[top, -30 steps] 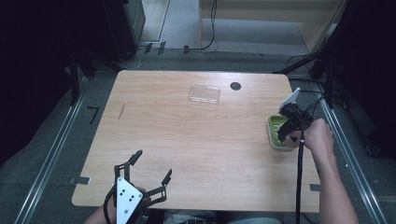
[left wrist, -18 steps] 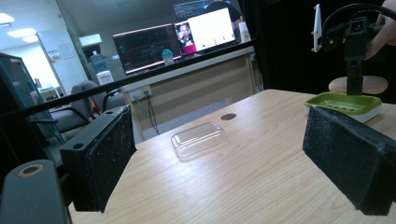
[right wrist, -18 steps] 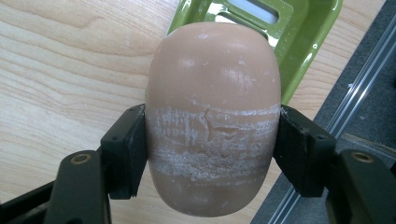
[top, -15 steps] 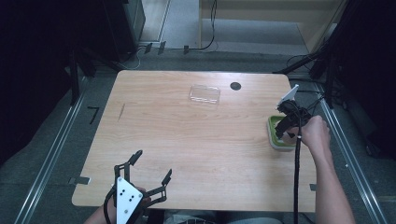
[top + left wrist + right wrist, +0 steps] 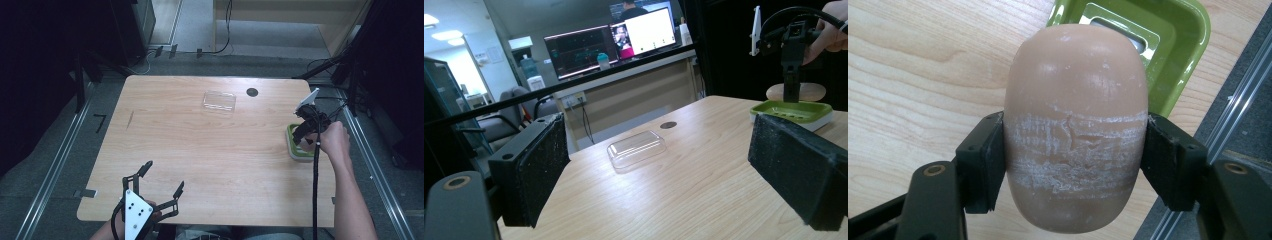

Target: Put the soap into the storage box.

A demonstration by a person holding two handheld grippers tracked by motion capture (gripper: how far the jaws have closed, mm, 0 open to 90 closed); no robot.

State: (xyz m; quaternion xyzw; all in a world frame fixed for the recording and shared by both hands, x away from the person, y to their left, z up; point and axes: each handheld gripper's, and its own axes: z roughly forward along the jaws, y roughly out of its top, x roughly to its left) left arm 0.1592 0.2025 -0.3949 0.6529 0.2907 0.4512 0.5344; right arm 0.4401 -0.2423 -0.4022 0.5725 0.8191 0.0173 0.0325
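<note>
Right gripper point(image 5: 1075, 165) is clamped on a tan oval soap bar point(image 5: 1075, 125), jaws pressed on both its flanks; white scuff marks cross the bar's middle. Right gripper view puts the bar above the near edge of a green soap dish point(image 5: 1173, 45) w/ a grey insert, partly covering it. High view has that gripper point(image 5: 306, 131) at the table's point(image 5: 200, 150) right edge, over the dish point(image 5: 295, 150), a hand point(image 5: 334, 141) gripping it, black cable trailing back along the forearm.

Left gripper point(image 5: 156, 194) sits at the near-left table edge, jaws spread wide, nothing between them. From the left gripper view point(image 5: 664, 165) a clear plastic lid point(image 5: 636, 149) lies flat on the wood mid-table, well apart from the dish point(image 5: 791, 112); the soap shows there as a tan disc just above the dish, behind the other gripper's stem.

Also on the table: a dark round hole point(image 5: 252, 92) near the far edge, just right of the lid point(image 5: 219, 101). Nothing lies between the lid & dish.

Left gripper view adds monitors point(image 5: 611, 42) beyond the table; screen text too small to read. No legible labels on soap or dish.
</note>
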